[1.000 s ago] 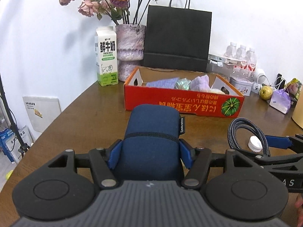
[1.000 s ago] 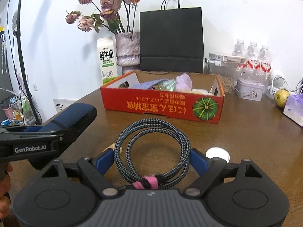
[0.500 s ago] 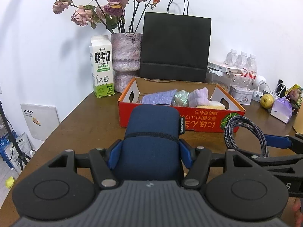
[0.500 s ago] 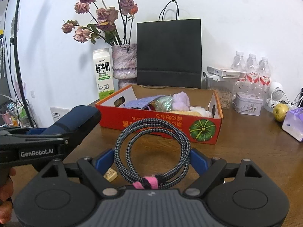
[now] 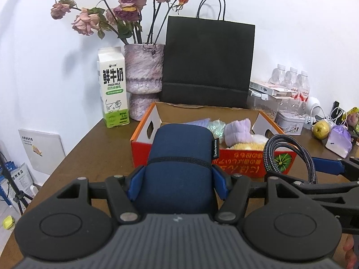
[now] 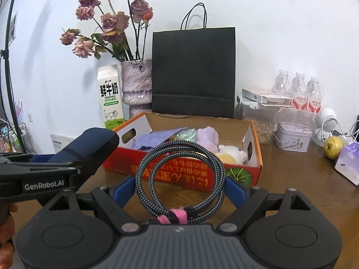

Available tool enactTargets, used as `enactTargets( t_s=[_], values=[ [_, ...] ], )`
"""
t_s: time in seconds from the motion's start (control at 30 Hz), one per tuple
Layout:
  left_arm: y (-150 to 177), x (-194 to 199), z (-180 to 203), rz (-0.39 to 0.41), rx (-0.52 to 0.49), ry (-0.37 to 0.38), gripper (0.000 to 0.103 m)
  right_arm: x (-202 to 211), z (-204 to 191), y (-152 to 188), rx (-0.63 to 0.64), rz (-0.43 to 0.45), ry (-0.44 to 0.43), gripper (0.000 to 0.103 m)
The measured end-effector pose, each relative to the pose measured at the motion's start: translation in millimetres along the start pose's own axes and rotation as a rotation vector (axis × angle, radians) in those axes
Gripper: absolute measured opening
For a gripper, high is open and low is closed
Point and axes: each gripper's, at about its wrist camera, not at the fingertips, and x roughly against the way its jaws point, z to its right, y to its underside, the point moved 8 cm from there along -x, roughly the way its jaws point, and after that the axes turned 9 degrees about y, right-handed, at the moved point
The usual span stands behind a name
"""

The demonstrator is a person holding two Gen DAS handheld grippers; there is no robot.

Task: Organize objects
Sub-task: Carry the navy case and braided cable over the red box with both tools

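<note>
My left gripper (image 5: pixel 178 182) is shut on a navy blue pouch (image 5: pixel 181 157) and holds it above the table, just in front of the red cardboard box (image 5: pixel 244 163). The pouch also shows in the right wrist view (image 6: pixel 89 148). My right gripper (image 6: pixel 179 188) is shut on a coiled braided cable (image 6: pixel 179 174) bound with a pink tie, held up in front of the box (image 6: pixel 202 177). The cable also shows in the left wrist view (image 5: pixel 289 154). The box holds a purple cloth (image 6: pixel 154 137), a purple plush (image 6: pixel 207 136) and a yellow-white plush (image 6: pixel 231 153).
Behind the box stand a milk carton (image 5: pixel 113 94), a vase of dried roses (image 5: pixel 143 83) and a black paper bag (image 5: pixel 207 62). At the right are water bottles (image 6: pixel 299 89), a tin (image 6: pixel 292 136), an apple (image 6: pixel 334 146) and a purple pouch (image 6: pixel 349 163).
Both grippers have risen and moved toward the red box with their loads. The box now looks nearer and its inside shows more. The white cap on the table is out of view.
</note>
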Motion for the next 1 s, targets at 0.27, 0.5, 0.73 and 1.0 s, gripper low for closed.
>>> enactTargets(
  t_s=[0.27,0.5,0.73,1.0],
  values=[
    [-13,-24,-1,0.008,0.014,0.005,0.064,-26,5,-14,-0.019,0.011,0.009,0.086],
    [-23,-47,-5,0.000,0.026,0.007,0.064,-48,12,-24,-0.039,0.020,0.020,0.086],
    [-33,-71,-8,-0.011,0.028,0.004,0.064,-71,19,-33,-0.051,0.021,0.029,0.086],
    [-49,-93,-10,0.007,0.018,0.007,0.064,-91,20,-47,-0.048,0.034,0.039,0.086]
  ],
)
